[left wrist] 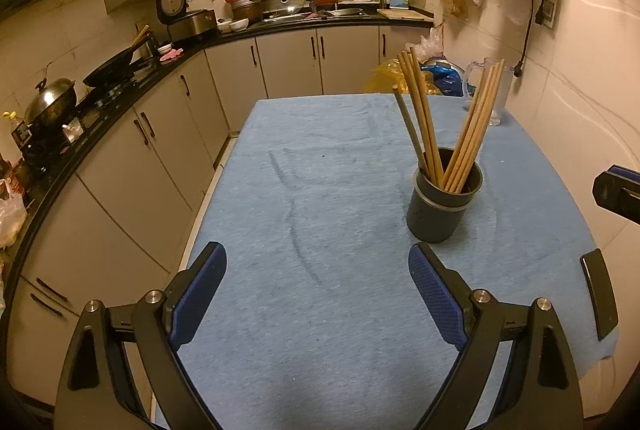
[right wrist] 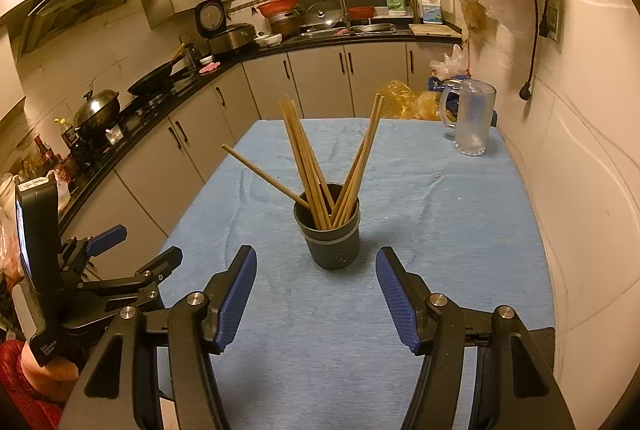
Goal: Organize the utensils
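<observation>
A dark grey cup (left wrist: 442, 204) stands upright on the blue tablecloth (left wrist: 320, 210) and holds several wooden chopsticks (left wrist: 424, 118) that fan out left and right. In the right wrist view the cup (right wrist: 332, 240) sits just ahead of my fingers, with the chopsticks (right wrist: 308, 166) leaning apart and one slanting far left. My left gripper (left wrist: 318, 262) is open and empty, to the left of and nearer than the cup. My right gripper (right wrist: 316, 268) is open and empty, facing the cup. The left gripper also shows at the left edge of the right wrist view (right wrist: 140, 250).
A clear glass mug (right wrist: 472, 118) stands at the table's far right corner, near the wall. A kitchen counter (left wrist: 100, 102) with pans and a stove runs along the left. Plastic bags (left wrist: 420, 74) lie beyond the table's far edge.
</observation>
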`<act>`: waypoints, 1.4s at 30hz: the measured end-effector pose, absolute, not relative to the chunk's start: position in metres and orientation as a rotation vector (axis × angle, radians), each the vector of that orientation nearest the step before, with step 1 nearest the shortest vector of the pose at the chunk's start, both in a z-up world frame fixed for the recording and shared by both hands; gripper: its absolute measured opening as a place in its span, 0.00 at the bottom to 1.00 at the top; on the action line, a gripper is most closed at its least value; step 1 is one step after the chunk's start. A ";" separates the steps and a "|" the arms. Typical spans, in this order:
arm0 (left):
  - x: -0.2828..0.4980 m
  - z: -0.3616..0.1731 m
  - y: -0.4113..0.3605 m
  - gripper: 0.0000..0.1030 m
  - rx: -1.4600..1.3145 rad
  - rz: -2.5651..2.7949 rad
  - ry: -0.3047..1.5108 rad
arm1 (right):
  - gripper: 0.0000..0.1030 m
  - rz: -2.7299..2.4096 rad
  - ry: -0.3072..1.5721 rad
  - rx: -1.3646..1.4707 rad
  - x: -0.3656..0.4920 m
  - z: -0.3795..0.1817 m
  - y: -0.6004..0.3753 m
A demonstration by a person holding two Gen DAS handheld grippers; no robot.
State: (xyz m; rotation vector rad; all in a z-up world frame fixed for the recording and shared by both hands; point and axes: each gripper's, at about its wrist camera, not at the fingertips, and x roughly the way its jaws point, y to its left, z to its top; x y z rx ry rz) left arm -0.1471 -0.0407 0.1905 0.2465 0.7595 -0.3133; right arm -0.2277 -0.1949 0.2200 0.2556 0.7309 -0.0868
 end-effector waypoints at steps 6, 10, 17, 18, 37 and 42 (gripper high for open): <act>-0.148 0.190 -0.040 0.89 0.246 -0.306 0.762 | 0.65 -0.080 0.736 0.258 -0.226 0.219 -0.195; -0.148 0.190 -0.040 0.89 0.248 -0.307 0.766 | 0.65 -0.077 0.739 0.257 -0.226 0.218 -0.196; -0.149 0.190 -0.040 0.89 0.251 -0.305 0.766 | 0.65 -0.073 0.742 0.255 -0.226 0.217 -0.196; -0.149 0.190 -0.041 0.89 0.252 -0.305 0.767 | 0.65 -0.072 0.743 0.255 -0.226 0.217 -0.196; -0.150 0.185 -0.042 0.89 0.271 -0.305 0.778 | 0.65 -0.043 0.772 0.251 -0.216 0.209 -0.196; -0.149 0.187 -0.043 0.89 0.277 -0.312 0.771 | 0.65 -0.042 0.769 0.250 -0.216 0.209 -0.197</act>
